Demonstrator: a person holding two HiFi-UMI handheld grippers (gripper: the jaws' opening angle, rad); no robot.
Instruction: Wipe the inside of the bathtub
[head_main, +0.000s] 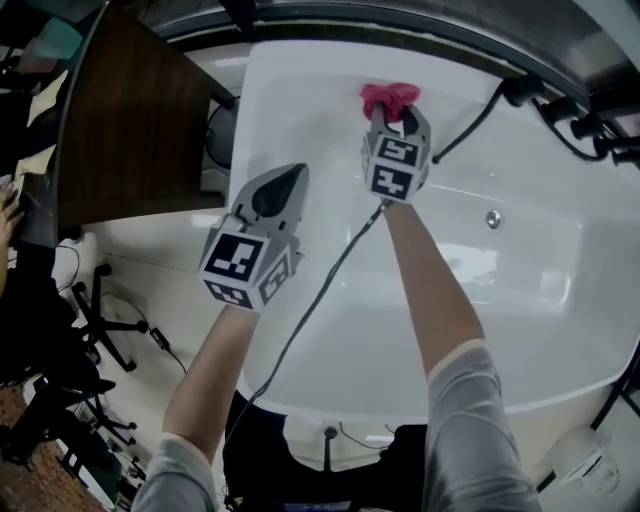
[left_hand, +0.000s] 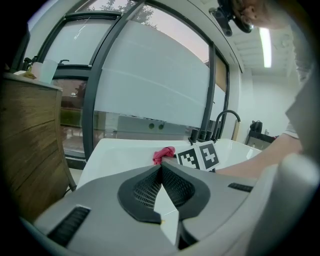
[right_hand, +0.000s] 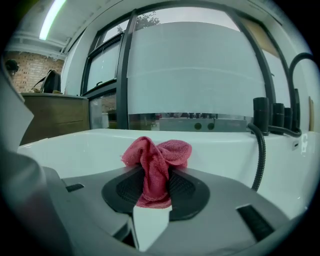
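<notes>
A white bathtub (head_main: 520, 300) fills the head view's middle and right. My right gripper (head_main: 396, 118) is shut on a red cloth (head_main: 390, 98), held against the tub's far inner wall. In the right gripper view the red cloth (right_hand: 156, 165) bunches up out of the closed jaws, with the tub's white rim (right_hand: 75, 142) behind it. My left gripper (head_main: 284, 183) hovers over the tub's left rim, shut with nothing in it. In the left gripper view the red cloth (left_hand: 163, 154) and the right gripper's marker cube (left_hand: 199, 156) appear past my left gripper (left_hand: 160, 167).
A dark wooden cabinet (head_main: 130, 120) stands left of the tub. Black taps and a shower hose (head_main: 540, 95) sit at the tub's far right corner. A round overflow fitting (head_main: 492, 219) is on the inner wall. A black cable (head_main: 320, 290) trails from the right gripper. Windows lie beyond the tub.
</notes>
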